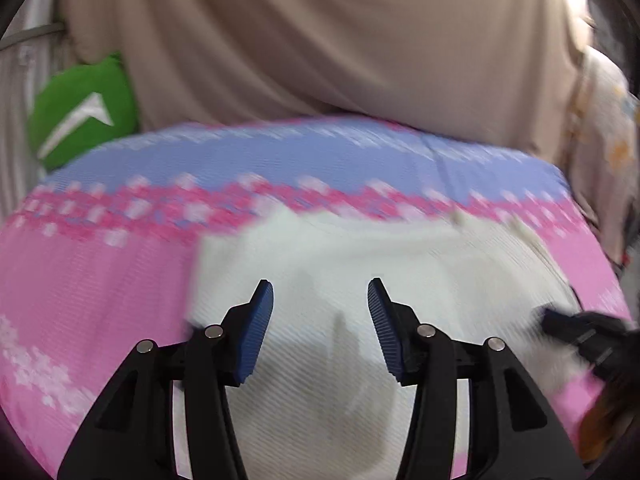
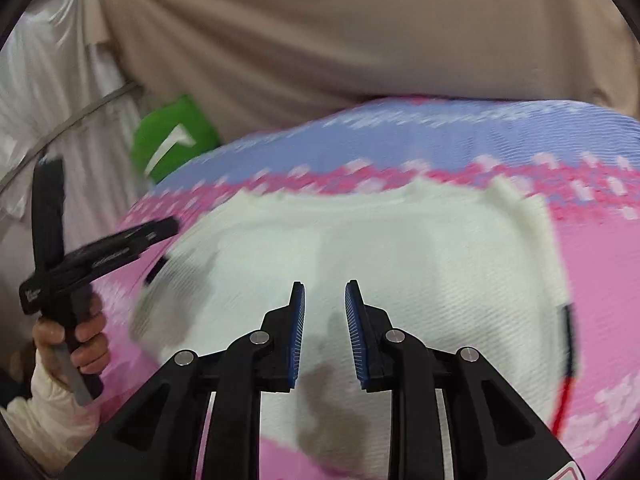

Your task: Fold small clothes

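A: L wrist view, count?
B: 1 white garment point(image 1: 360, 264) lying flat on the pink/blue sheet point(image 1: 100, 280), long axis running L–R. Left gripper point(image 1: 320, 300) hovering over it, jaws apart, nothing between.

A: R wrist view?
B: Right gripper point(image 2: 325, 300) released too, gap narrower. Garment's far edge nearing the blue band; pink room showing around. 1 green cushion point(image 2: 172, 136) behind.

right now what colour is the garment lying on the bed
White garment, with a dark and red trim at one edge; right wrist view shows it best.
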Tool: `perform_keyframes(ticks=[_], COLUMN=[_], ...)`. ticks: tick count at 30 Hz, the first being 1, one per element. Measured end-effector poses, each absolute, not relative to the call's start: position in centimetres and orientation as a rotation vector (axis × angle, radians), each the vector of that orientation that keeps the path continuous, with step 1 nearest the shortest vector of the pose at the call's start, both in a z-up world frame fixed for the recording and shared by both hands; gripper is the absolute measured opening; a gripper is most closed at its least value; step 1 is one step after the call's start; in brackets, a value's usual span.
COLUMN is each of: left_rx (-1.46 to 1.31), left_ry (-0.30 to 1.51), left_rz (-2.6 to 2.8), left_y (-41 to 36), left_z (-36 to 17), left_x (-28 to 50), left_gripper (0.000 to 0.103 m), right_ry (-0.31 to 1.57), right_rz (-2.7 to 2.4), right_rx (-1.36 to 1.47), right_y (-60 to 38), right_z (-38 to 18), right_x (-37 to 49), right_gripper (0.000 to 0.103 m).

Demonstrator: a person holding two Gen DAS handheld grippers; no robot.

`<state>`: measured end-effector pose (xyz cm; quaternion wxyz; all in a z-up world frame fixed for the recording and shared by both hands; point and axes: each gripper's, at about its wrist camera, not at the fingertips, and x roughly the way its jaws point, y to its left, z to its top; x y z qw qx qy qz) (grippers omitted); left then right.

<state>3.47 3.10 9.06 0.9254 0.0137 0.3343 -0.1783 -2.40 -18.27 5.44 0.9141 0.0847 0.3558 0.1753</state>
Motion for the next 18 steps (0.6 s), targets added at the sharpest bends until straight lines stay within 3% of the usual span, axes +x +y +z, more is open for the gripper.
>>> perform_keyframes(ticks=[5, 6, 11, 13, 16, 18], left_rx=[0.102, 0.119, 0.139, 0.111, 0.034, 0.035], left_ry=[0.787, 0.759, 0.735, 0.760, 0.746, 0.746], left_rz=[-0.408, -0.397, -0.228, -0.171, -0.216, -0.193], left_y=[-0.5, -0.4, 4.2, 7.5, 11.1, 11.5], left_z=[3.8, 3.7, 3.9, 3.1, 2.9, 3.0], left_x=[1.4, 1.1, 1.0, 1.5, 0.9, 0.4], left_gripper=[0.043, 0.043, 0.041, 0.041, 0.026, 0.024], right_ry=[0.812, 0.805, 0.791, 0.793, 0.772, 0.762], right_rz=[0.403, 0.375, 0.098, 0.032, 0.003, -0.118], right_rx=[-0.007, -0.025, 0.060, 0.180, 0.349, 0.275], right_y=[-11.7, -12.0, -21.3, -26.7, -32.3, -33.2], right_z=[1.3, 1.3, 1.6, 1.2, 1.2, 1.4], right_x=[-3.4, -3.5, -4.8, -6.5, -9.4, -10.5], right_gripper=[0.022, 0.011, 0.009, 0.000, 0.000, 0.000])
